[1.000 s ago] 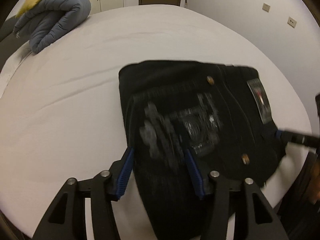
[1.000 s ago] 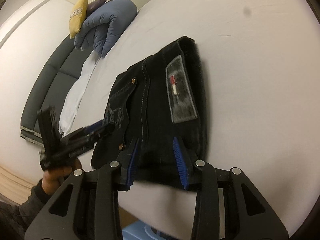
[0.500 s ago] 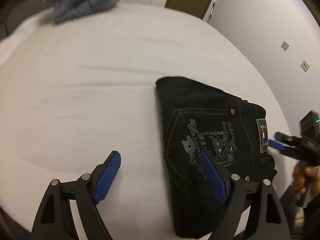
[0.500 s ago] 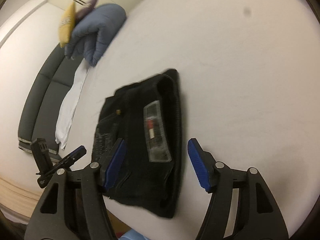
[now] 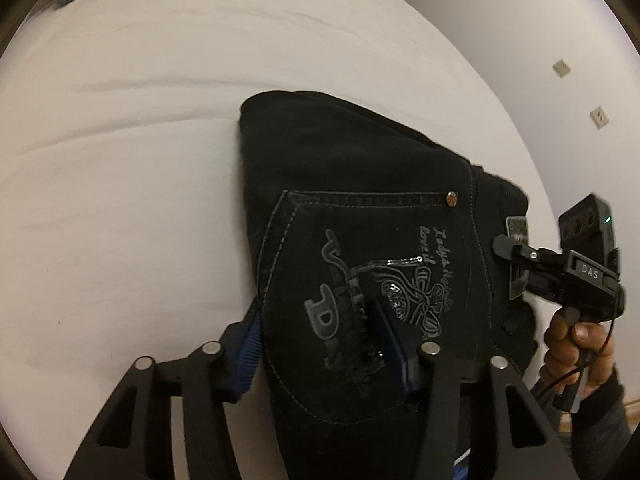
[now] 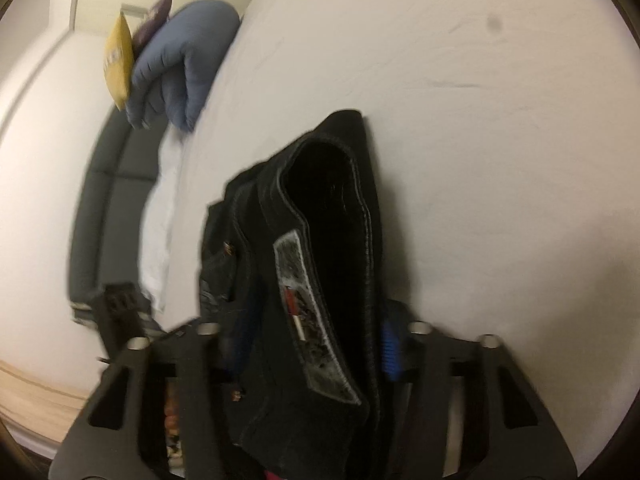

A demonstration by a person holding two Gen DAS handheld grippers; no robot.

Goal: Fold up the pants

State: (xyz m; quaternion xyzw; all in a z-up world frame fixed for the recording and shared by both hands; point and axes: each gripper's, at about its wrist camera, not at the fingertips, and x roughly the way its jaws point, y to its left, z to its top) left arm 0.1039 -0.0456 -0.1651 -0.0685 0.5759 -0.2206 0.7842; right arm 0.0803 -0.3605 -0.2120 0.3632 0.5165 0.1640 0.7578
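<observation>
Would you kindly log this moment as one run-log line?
task: fold pants | left gripper: shut on pants | right gripper: shut on pants | pants: folded, on white bed

The folded black denim pants [image 5: 360, 208] with grey embroidered lettering on the back pocket and a grey waistband patch are lying as a compact bundle on white fabric; their waistband end [image 6: 332, 208] is gaping open and seemingly lifting, though blur is obscuring this

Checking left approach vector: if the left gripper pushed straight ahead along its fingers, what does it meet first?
Nothing new: the left gripper already has the folded black pants between its fingers. Beyond them lies bare white bed sheet; depth is uncertain.
</observation>
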